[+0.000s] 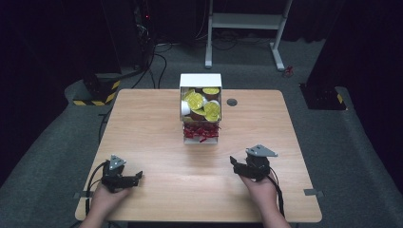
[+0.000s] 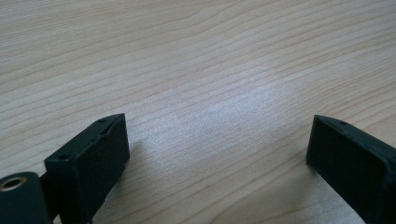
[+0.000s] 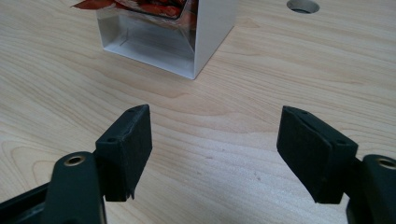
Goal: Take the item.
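A white box (image 1: 200, 80) stands open at the middle back of the wooden table (image 1: 157, 142). Its far half holds several small cups with yellow lids (image 1: 195, 99); its near half holds red shredded paper (image 1: 200, 132). My left gripper (image 1: 137, 177) rests at the front left, jaws pointing right, open over bare wood (image 2: 217, 140). At the front right, my right gripper (image 1: 234, 162) is open with nothing between its jaws (image 3: 215, 135). In the right gripper view it faces the box's white near corner (image 3: 212, 32), well short of it, with red shreds (image 3: 154, 7) above.
A round cable hole (image 1: 232, 102) sits in the tabletop right of the box, also in the right gripper view (image 3: 303, 5). Beyond the table stand a white desk frame (image 1: 247, 21) and a yellow-black striped base (image 1: 97, 95) on grey carpet.
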A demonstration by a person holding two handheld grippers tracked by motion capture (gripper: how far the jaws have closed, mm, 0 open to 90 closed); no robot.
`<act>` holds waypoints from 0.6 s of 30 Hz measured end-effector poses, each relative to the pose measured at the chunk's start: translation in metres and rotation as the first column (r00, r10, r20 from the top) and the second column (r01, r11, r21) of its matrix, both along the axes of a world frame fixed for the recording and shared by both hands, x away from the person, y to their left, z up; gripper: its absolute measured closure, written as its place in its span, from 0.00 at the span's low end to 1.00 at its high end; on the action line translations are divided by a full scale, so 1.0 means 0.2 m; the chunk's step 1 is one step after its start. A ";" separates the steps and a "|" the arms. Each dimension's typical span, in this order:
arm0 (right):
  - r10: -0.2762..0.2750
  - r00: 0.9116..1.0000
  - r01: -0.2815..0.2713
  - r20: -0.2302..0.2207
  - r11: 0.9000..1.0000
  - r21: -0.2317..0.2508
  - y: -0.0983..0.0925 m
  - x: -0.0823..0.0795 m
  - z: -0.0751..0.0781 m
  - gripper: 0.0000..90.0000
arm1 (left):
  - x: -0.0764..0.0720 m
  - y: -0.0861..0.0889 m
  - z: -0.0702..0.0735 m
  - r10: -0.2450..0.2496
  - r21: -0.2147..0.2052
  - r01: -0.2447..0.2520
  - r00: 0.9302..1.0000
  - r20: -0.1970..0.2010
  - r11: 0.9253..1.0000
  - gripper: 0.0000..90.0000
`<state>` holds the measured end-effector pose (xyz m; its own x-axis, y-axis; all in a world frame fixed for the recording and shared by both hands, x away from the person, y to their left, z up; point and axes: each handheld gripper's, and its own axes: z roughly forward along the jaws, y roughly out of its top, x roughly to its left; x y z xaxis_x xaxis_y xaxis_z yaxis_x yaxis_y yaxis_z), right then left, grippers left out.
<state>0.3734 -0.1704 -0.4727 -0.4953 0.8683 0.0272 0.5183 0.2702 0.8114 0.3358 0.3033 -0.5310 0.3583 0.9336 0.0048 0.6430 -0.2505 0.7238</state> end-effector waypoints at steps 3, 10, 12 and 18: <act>-0.011 1.000 0.011 0.001 1.000 0.004 0.00 0.01 0.00 0.32 | 0.00 0.00 0.00 0.000 0.000 0.000 1.000 0.000 1.000 0.07; -0.006 1.000 0.006 0.014 1.000 0.018 0.03 0.03 0.04 0.37 | 0.00 0.01 0.00 -0.010 0.008 0.010 1.000 -0.003 1.000 0.07; 0.006 1.000 -0.006 0.026 1.000 0.006 0.04 0.04 0.06 0.38 | 0.00 0.01 0.00 -0.009 0.009 0.009 1.000 -0.003 1.000 0.07; 0.009 0.999 -0.010 0.046 1.000 0.010 0.06 0.05 0.09 0.41 | 0.00 0.01 0.00 -0.010 0.009 0.010 1.000 -0.003 1.000 0.07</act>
<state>0.3825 -0.1591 -0.4556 -0.5043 0.8634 0.0129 0.4777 0.2665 0.8371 0.3356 0.3045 -0.5305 0.3672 0.9301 0.0117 0.6430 -0.2629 0.7193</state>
